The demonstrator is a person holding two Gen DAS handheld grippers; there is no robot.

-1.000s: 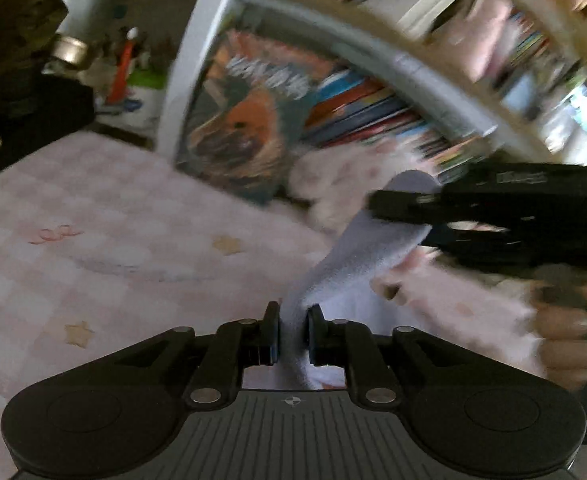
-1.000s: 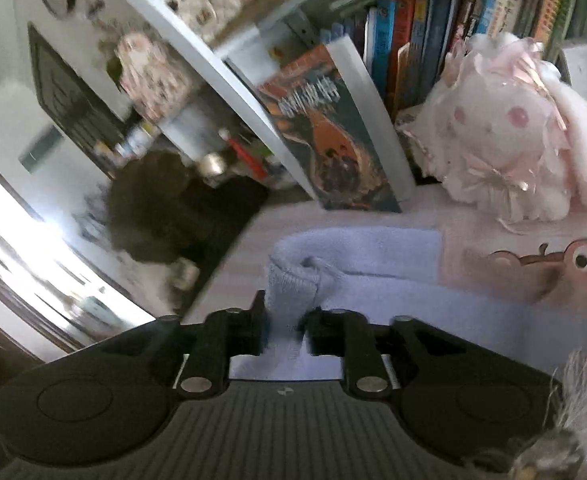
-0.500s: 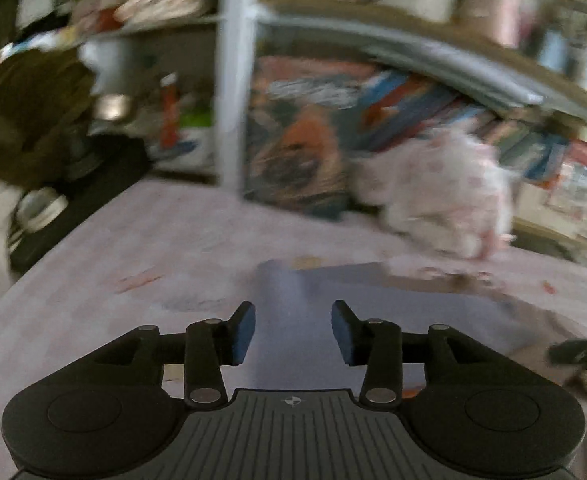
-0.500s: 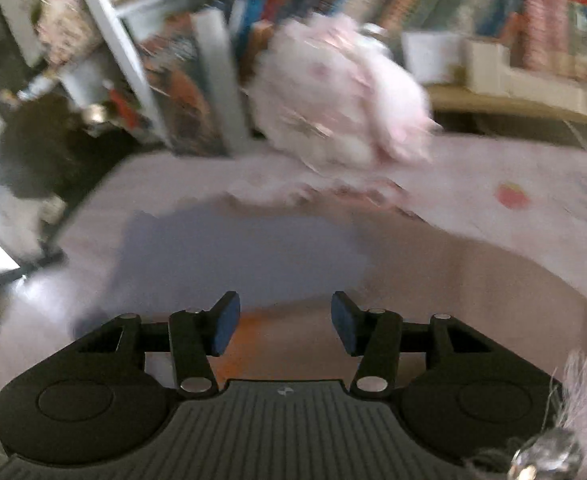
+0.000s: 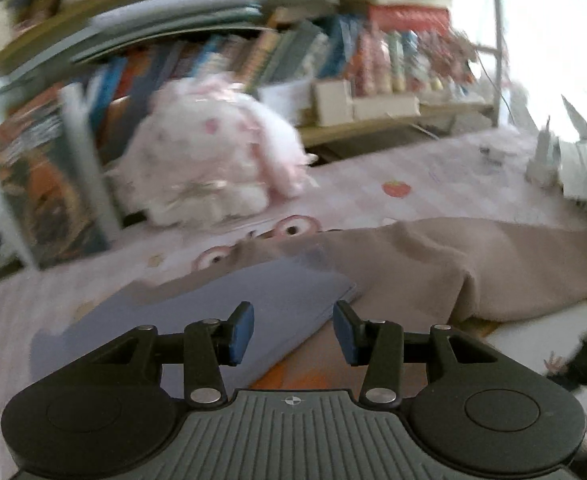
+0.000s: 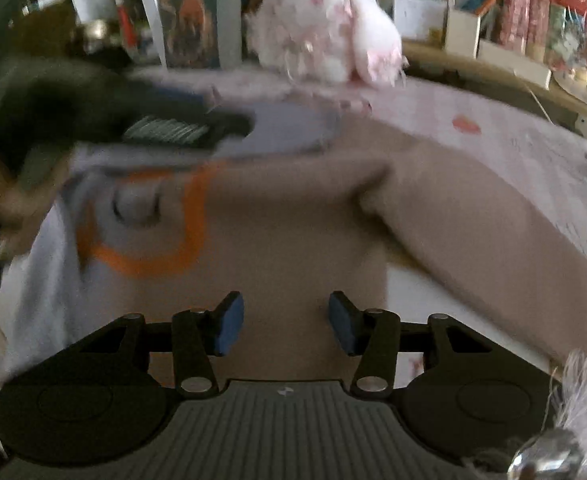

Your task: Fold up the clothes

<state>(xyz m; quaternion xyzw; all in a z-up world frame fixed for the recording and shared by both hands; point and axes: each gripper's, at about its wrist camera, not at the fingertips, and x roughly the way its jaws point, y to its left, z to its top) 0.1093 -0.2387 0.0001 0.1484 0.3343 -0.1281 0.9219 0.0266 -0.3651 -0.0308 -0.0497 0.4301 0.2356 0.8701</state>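
Two grippers, left gripper (image 5: 293, 332) and right gripper (image 6: 285, 324), jaws apart; one beige garment (image 6: 293, 240), one plush toy (image 5: 213, 160)

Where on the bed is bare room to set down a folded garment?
Bare sheet lies right of the pink plush toy, around the strawberry print, beyond the brown garment. It is crowded near the lavender sleeve and by the books.

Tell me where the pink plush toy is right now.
The pink plush toy sits at the back of the bed against the bookshelf, upper left in the left wrist view, just beyond the lavender sleeve and the brown garment.
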